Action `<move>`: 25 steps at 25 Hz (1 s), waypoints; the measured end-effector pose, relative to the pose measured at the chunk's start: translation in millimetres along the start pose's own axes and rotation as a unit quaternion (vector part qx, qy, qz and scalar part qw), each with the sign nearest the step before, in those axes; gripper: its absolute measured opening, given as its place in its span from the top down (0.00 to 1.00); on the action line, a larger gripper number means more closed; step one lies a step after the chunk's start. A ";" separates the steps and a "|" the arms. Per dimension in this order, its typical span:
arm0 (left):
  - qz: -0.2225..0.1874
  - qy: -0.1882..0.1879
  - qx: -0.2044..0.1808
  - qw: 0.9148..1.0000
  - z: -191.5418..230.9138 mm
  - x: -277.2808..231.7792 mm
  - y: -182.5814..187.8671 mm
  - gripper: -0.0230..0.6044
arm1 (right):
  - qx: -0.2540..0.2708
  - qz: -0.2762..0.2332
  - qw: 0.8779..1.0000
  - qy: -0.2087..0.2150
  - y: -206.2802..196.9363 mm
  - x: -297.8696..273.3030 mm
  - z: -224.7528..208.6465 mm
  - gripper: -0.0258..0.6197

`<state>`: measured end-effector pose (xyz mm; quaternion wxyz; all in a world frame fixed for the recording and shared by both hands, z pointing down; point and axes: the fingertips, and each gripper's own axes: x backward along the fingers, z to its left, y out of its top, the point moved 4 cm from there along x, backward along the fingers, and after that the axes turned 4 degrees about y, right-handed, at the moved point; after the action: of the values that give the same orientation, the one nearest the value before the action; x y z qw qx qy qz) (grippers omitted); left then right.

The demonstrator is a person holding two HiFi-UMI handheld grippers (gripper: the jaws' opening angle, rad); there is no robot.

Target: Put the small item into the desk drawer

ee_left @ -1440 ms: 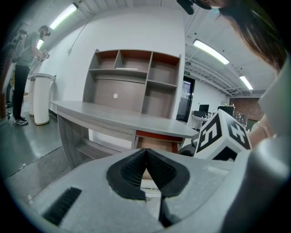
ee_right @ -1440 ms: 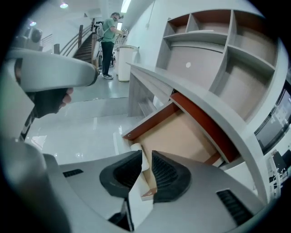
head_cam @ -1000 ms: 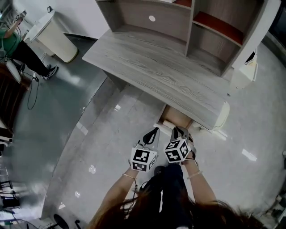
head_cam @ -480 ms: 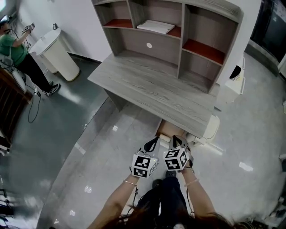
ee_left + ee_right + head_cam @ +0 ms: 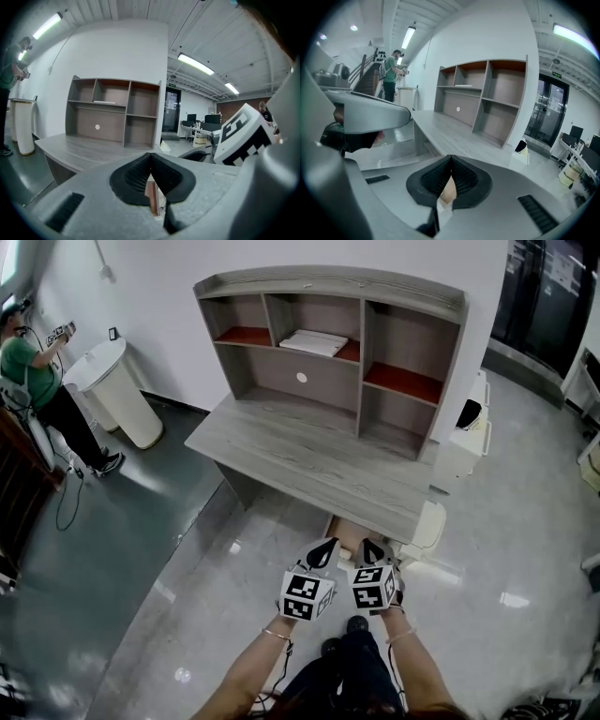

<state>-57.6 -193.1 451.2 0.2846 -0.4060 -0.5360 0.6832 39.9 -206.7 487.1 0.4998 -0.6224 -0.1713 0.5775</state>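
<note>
The grey wooden desk carries a shelf unit. Below its front edge an open drawer shows a brown inside. My left gripper and right gripper are held side by side just in front of that drawer, above the floor. In the left gripper view the left gripper has its pads pressed together with nothing between them. In the right gripper view the right gripper is shut and empty as well. No small item shows in any view.
A stack of white paper lies on a shelf. A white cabinet stands right of the desk, with a white object at the desk's right corner. At the left are a white round bin and a person in green.
The head view has tilted up, so the whole shelf unit now shows. Both grippers stay together in front of the drawer, a little further back from the desk.
</note>
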 end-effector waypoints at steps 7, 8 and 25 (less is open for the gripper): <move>0.001 -0.008 -0.001 1.000 -6.7 17.0 24.7 0.94 | -0.038 -0.047 0.998 -0.012 31.2 30.1 -8.2 0.96; 0.000 -0.007 0.000 1.000 -7.2 17.7 29.0 0.94 | -0.045 -0.051 0.998 -0.013 34.8 33.6 -10.6 0.96; -0.025 0.017 -0.001 1.000 -53.4 37.4 100.1 0.94 | -0.057 -0.129 0.990 -0.005 81.8 126.5 -47.8 0.96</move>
<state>-26.1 -161.9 340.2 0.3101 -0.4042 -0.5419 0.6684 87.3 -163.2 342.8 0.5329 -0.6196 -0.2856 0.5005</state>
